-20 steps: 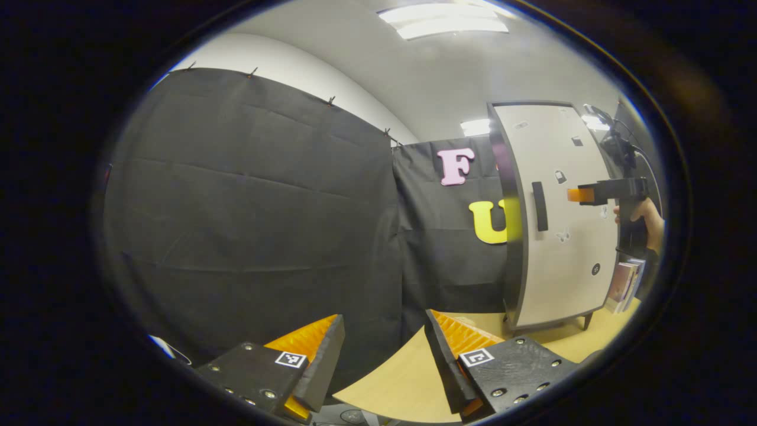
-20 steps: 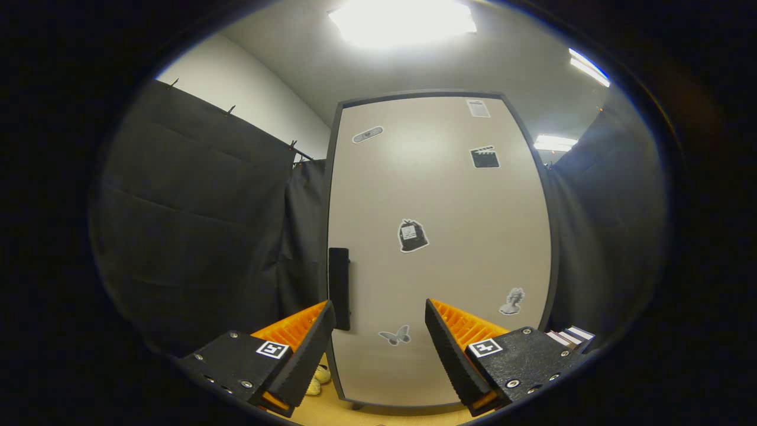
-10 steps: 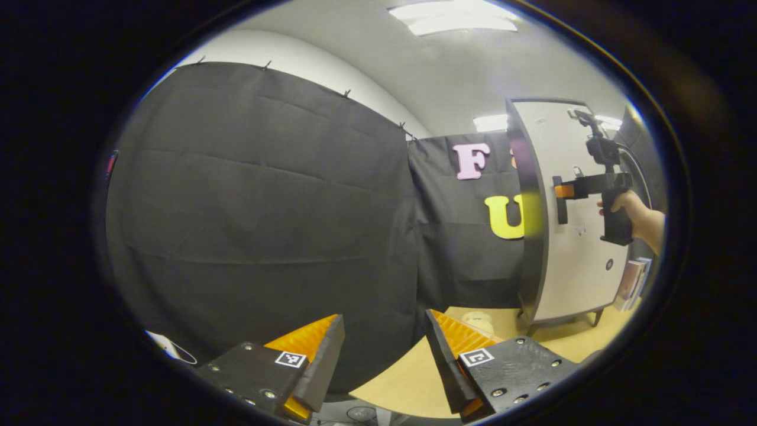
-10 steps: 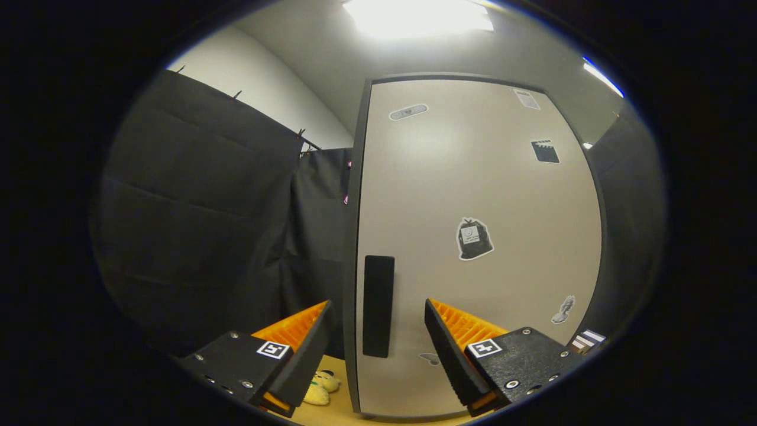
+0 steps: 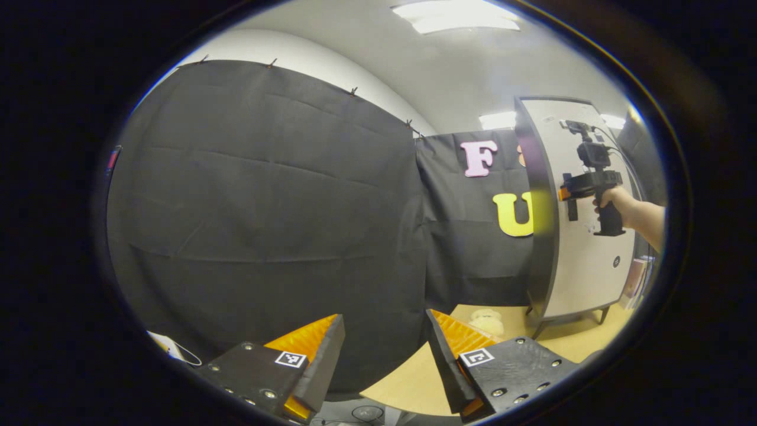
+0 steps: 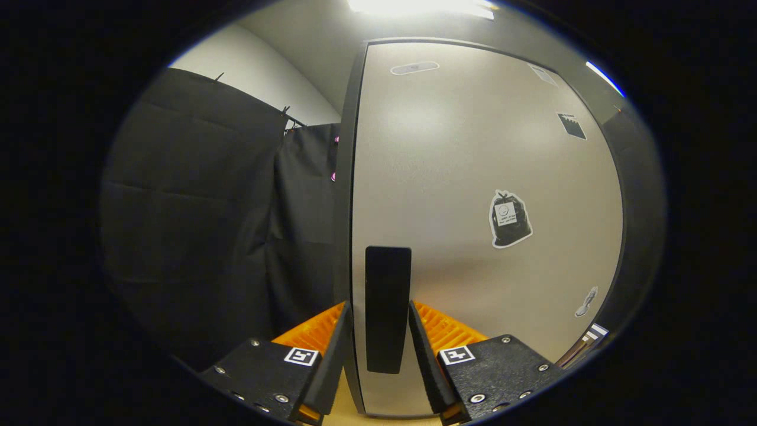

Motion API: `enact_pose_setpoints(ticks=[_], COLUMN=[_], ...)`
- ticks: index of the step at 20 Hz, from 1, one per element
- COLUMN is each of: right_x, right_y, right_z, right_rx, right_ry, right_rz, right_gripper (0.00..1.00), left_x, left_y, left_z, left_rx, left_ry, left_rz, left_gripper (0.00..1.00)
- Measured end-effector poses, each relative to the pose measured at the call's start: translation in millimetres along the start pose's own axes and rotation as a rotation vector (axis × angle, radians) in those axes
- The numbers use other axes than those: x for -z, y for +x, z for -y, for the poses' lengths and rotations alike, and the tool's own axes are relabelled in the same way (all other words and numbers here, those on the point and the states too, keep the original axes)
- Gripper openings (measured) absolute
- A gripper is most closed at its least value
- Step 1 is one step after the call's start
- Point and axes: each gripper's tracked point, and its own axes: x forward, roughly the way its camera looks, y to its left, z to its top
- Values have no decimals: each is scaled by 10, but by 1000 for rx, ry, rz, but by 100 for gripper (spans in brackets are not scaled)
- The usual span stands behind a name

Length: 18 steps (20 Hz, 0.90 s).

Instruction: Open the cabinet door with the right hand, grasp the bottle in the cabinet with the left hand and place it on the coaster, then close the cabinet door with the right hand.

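The beige cabinet door (image 6: 473, 177) fills the right gripper view and stands closed, so whatever is inside is hidden. Its black vertical handle (image 6: 387, 278) sits between the orange fingers of my right gripper (image 6: 378, 307), which press it from both sides. In the left gripper view the cabinet (image 5: 585, 254) stands at the far right, and a hand holds the right gripper (image 5: 565, 194) against its handle. My left gripper (image 5: 384, 343) is open, low and well left of the cabinet, facing the black cloth wall with nothing between its fingers.
The cabinet stands on short legs on a light wooden table (image 5: 414, 378). A small pale plush toy (image 5: 486, 319) lies on the table left of the cabinet's foot. Some books (image 5: 636, 278) lean against the cabinet's right side.
My right gripper has moved in on the door handle and its fingers have narrowed onto it. The left gripper view has shifted slightly, and the cabinet now sits farther right.
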Motion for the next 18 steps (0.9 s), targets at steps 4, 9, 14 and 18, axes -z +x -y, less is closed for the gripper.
enact_pose_setpoints(ticks=[4, 9, 14, 18], right_x=[5, 7, 7, 4], right_y=[0, -17, -102, -187], right_z=[36, 37, 30, 29], right_rx=[18, -7, -43, -84], right_ry=[-23, 4, 18, 30], right_rz=[-1, -19, -27, -27], right_gripper=[36, 20, 18, 18], left_x=[31, -52, -88, -109], left_y=[40, 46, 95, 115], left_z=[-9, 152, 339, 505], left_rx=[11, 47, 82, 114], left_ry=[-10, -17, -27, -26], left_rz=[-8, 9, 17, 25], left_gripper=[78, 78, 78, 78])
